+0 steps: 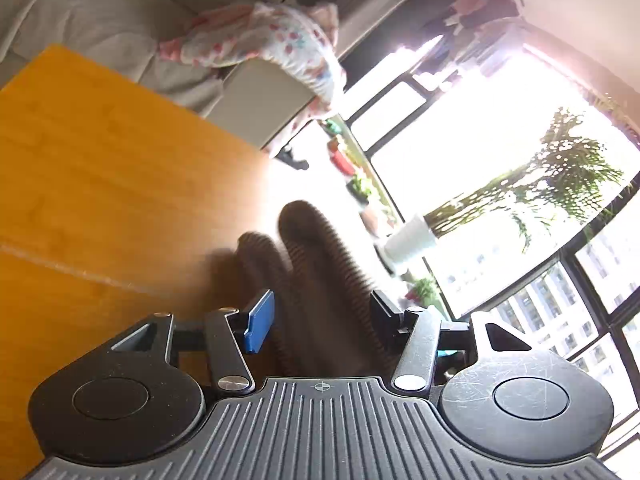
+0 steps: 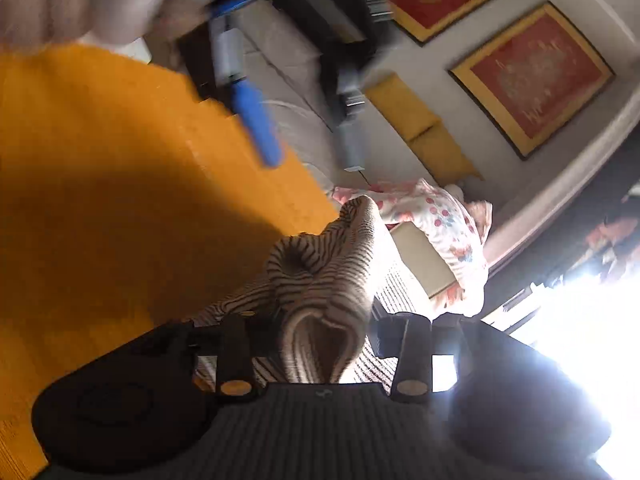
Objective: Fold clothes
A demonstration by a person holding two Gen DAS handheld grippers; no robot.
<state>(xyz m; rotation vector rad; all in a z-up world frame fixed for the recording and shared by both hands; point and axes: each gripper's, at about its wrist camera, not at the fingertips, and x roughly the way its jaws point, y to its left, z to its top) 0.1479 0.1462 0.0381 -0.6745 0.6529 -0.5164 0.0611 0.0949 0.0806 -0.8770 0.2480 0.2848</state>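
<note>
Striped knit cloth, cream with thin dark bands, is the garment (image 2: 320, 280) here, bunched into a thick ridge whose long axis runs from the near edge of the right wrist view away toward the far right, its rounded tip pointing at the sofa. It is soft, ribbed and rumpled, with a deep fold at its near end. The right hand-held gripper (image 2: 324, 340) pinches this bunch between its fingers, lifted above the orange wooden worktop (image 2: 100, 160). In the left wrist view the same garment (image 1: 316, 276) shows dark against the glare, a doubled roll pinched by the left hand-held gripper (image 1: 320, 316), one blue pad (image 1: 260, 320) against it. Beyond lie a floral garment (image 1: 272, 44) on a beige sofa (image 1: 100, 12), bright windows (image 1: 500, 140) and two red framed pictures (image 2: 532, 76).
</note>
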